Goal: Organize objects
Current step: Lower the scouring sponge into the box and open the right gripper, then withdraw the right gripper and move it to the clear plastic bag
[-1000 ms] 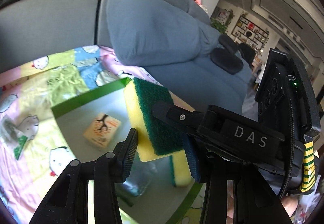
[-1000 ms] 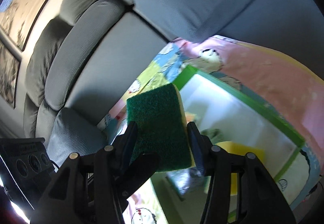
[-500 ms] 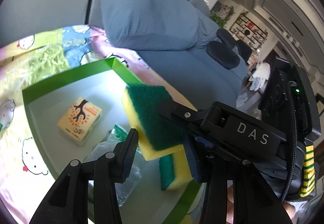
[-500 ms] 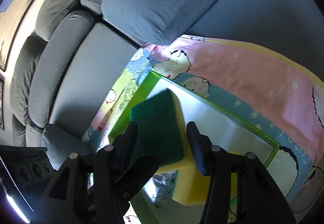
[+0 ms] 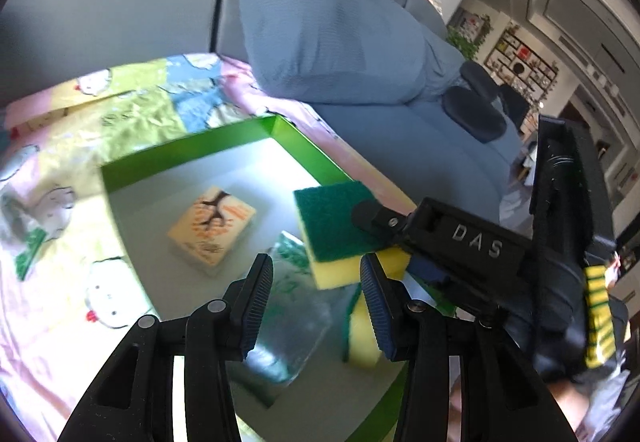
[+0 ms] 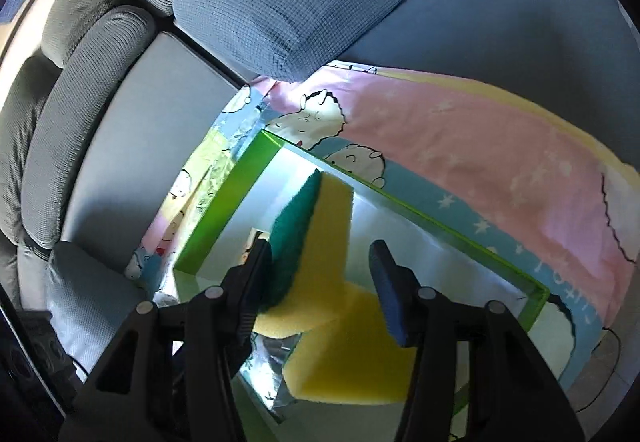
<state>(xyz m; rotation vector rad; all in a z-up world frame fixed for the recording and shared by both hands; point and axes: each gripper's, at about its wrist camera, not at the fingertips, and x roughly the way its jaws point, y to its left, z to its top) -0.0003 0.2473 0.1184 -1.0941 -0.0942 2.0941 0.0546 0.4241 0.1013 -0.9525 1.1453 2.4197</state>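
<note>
The right gripper [image 6: 324, 274] has just spread wide and let the sponge [image 6: 316, 230] tip into the green tray [image 6: 224, 210], seemingly released, while the left gripper [image 5: 316, 282] hangs open, empty.

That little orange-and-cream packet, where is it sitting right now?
In the left wrist view, the packet lies flat inside the green tray, left of the sponge.

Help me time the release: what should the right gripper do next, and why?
Probably draw the right gripper back. Its jaws stand apart, and the sponge, tilted, touches only one finger above the green box and a second sponge.
</note>
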